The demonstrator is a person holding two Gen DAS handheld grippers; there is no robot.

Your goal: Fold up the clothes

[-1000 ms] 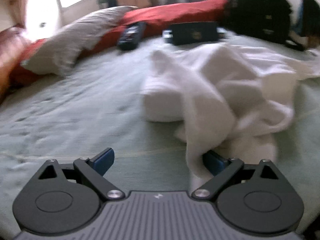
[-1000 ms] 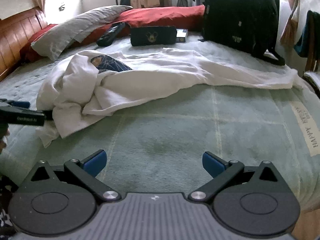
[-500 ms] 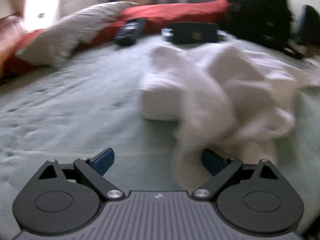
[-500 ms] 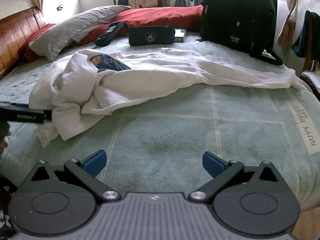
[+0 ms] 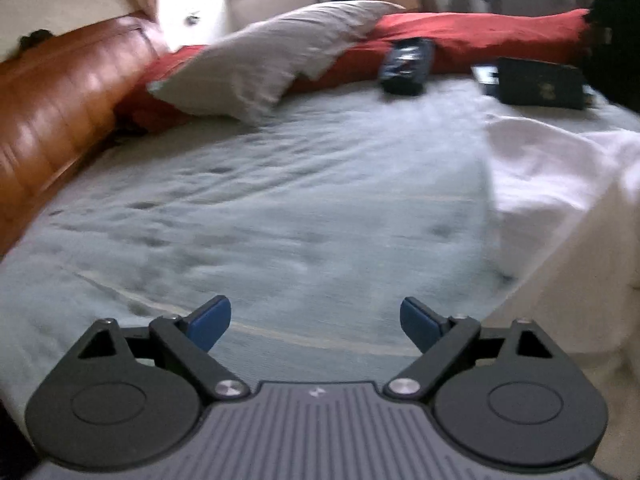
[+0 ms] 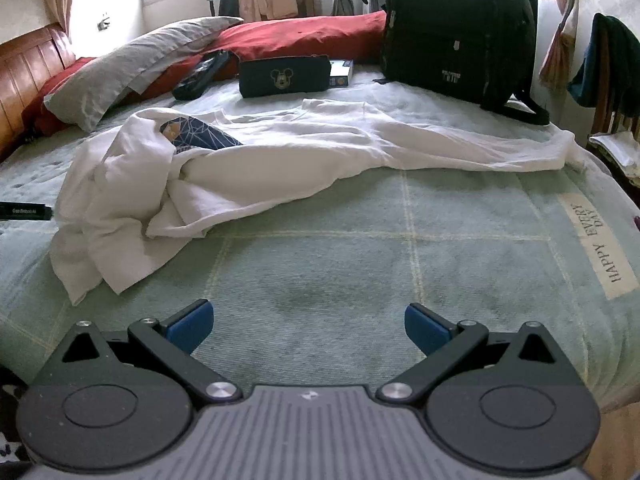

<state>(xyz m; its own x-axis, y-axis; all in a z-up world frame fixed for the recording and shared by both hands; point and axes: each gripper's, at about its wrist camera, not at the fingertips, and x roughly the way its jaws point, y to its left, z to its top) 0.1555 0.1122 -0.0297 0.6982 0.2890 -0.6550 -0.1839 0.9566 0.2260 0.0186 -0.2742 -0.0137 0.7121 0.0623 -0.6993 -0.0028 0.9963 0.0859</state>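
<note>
Left gripper point(image 5: 316, 320): your jaws stand wide but are closing, nothing between the blue pads, tilted down over the bed.
Right gripper point(image 6: 308, 326): your jaws gape wide, empty, tilted down near the bed's front edge.

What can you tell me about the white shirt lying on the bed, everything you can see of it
The white shirt looks like soft, thin cotton, unfolded and rumpled. Its right part lies stretched fairly flat across the green bedspread, reaching toward the black backpack. Its left part is bunched into a heap of folds, with a dark blue print showing in a gap between them. It rests only on the bedspread; neither gripper touches it. In the left wrist view it appears blurred at the right edge.
</note>
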